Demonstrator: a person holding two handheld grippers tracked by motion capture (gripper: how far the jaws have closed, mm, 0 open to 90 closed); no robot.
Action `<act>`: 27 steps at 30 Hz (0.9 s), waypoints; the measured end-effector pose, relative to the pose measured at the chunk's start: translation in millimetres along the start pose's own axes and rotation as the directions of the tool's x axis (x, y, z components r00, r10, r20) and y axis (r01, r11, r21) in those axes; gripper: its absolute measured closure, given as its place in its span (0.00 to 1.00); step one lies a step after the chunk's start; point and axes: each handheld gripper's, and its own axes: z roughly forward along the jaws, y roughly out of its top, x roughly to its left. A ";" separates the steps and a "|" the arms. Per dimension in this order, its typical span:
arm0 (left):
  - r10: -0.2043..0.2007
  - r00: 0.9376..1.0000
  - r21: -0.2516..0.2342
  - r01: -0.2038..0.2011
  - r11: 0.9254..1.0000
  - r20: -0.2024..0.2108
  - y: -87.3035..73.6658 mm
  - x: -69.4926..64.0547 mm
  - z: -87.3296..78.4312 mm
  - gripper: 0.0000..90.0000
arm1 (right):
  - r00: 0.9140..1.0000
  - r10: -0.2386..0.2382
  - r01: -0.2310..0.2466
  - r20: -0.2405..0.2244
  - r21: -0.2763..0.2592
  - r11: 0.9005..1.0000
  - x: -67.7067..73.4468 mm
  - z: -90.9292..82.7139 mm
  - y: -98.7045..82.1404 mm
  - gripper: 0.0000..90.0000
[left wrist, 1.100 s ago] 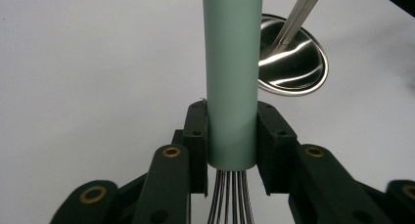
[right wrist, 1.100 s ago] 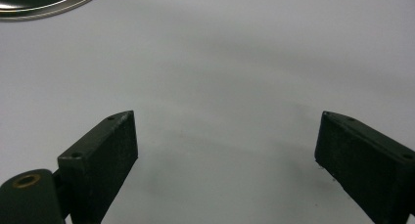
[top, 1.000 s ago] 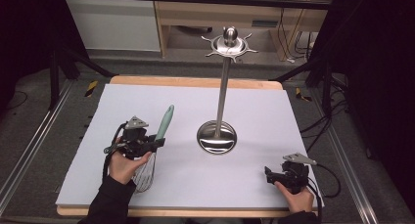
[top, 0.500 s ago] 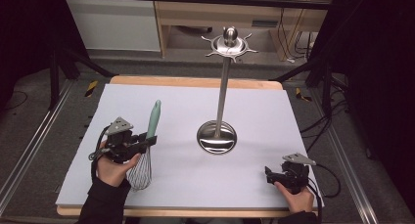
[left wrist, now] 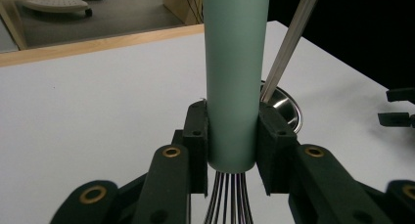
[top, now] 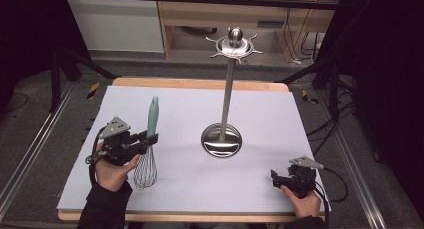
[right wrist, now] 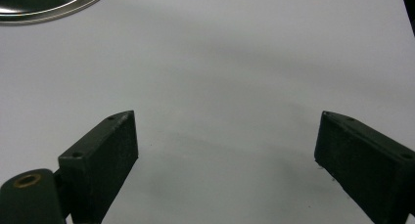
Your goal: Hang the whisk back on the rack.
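Left hand-held gripper [top: 145, 139] pinches the whisk [top: 148, 148] at its green handle's base, upright above the bench [top: 190, 109], probably bound for the hook stand [top: 227, 89], while the right hand-held gripper [top: 280, 179] rests spread wide, holding nothing.

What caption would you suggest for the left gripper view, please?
Left gripper clamps whisk by its green handle, steel stand behind.

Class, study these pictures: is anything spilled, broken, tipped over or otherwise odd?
Nothing stands out. The stand is upright on the table. The left gripper holds the whisk by its handle; the right gripper is open and empty.
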 end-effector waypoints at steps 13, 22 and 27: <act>0.017 1.000 -0.063 -0.016 0.998 0.009 13.1 -2.9 -3.4 0.77 | 1.000 -0.002 0.002 -0.002 0.002 1.000 -0.2 0.4 0.8 0.10; 0.041 0.999 -0.095 -0.037 0.995 0.035 23.3 -9.8 -0.6 0.77 | 1.000 -0.004 0.004 -0.001 -0.001 1.000 -1.2 0.8 1.1 0.10; 0.047 0.998 -0.110 -0.041 0.993 0.050 30.7 -14.6 2.1 0.77 | 1.000 -0.003 0.003 0.001 0.002 1.000 -1.0 1.0 1.2 0.10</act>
